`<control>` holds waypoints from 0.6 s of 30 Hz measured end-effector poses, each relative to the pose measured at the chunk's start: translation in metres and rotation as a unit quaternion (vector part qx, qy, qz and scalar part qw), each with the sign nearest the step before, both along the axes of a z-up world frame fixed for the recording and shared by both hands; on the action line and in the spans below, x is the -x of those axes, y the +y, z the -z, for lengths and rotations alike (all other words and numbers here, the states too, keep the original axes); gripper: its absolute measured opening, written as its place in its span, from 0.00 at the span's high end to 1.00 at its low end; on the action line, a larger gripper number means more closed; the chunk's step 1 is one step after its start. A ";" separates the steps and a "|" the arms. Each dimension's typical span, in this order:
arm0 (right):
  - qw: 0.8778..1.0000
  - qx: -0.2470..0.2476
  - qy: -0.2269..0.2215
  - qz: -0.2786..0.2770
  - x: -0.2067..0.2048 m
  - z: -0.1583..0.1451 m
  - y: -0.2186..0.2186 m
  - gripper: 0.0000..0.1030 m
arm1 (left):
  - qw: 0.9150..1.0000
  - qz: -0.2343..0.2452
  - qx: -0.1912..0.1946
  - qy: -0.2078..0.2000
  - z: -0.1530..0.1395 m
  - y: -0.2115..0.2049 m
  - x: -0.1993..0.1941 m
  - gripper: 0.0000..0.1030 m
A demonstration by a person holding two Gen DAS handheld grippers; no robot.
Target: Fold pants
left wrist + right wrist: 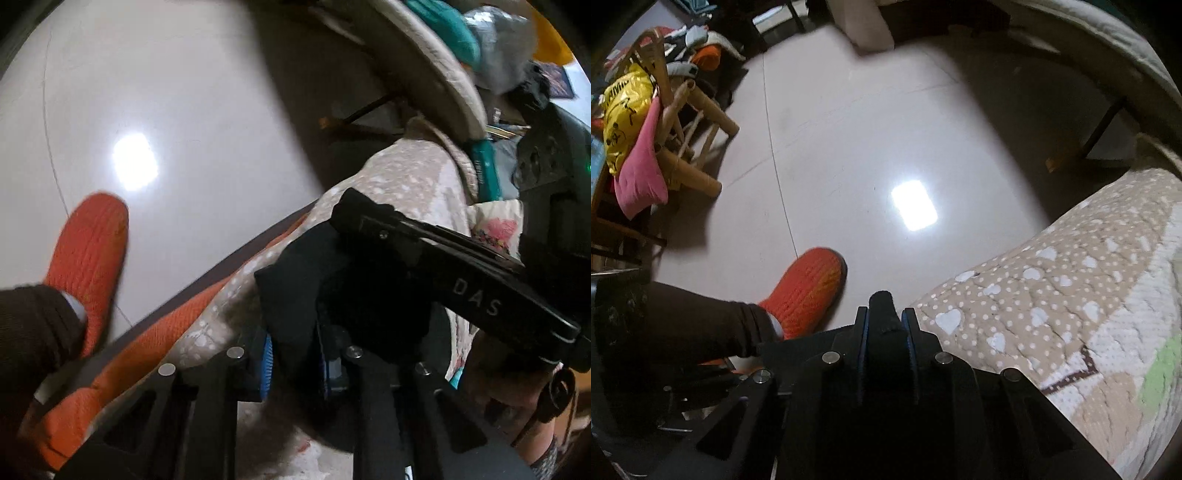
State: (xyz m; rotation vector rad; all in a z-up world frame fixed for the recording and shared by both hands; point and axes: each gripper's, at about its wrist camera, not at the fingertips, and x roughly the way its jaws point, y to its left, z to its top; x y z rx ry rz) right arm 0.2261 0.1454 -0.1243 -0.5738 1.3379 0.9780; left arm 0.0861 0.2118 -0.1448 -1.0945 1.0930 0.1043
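your left gripper (295, 354) and right gripper (884, 332) each clamped on black pants (295, 280), heart-print quilt (1052, 295) over glossy tile floor (849, 147), wooden chair (694, 122) piled with clothes

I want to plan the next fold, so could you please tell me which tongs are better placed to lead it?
Probably the right. The right tongs pinch a narrow edge of the black pants with the quilted bed directly beside them. The left tongs hold a thicker bunch, crowded by the other gripper.

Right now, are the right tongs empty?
No, the right tongs are shut on a fold of the black pants.
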 end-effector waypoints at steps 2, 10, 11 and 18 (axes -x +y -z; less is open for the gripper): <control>1.000 -0.009 -0.008 0.008 0.001 -0.012 -0.005 0.82 | 1.000 0.003 0.001 -0.009 -0.006 0.000 0.001 0.82; 0.998 -0.035 -0.042 0.031 0.013 -0.055 -0.025 0.82 | 0.998 0.024 -0.008 -0.056 -0.034 -0.012 0.005 0.83; 0.997 -0.039 -0.047 0.037 0.014 -0.061 -0.031 0.82 | 0.997 0.029 -0.008 -0.065 -0.039 -0.016 0.005 0.83; 0.992 -0.066 -0.066 0.088 0.018 -0.086 -0.075 0.82 | 0.992 0.070 -0.017 -0.107 -0.059 -0.044 0.000 0.83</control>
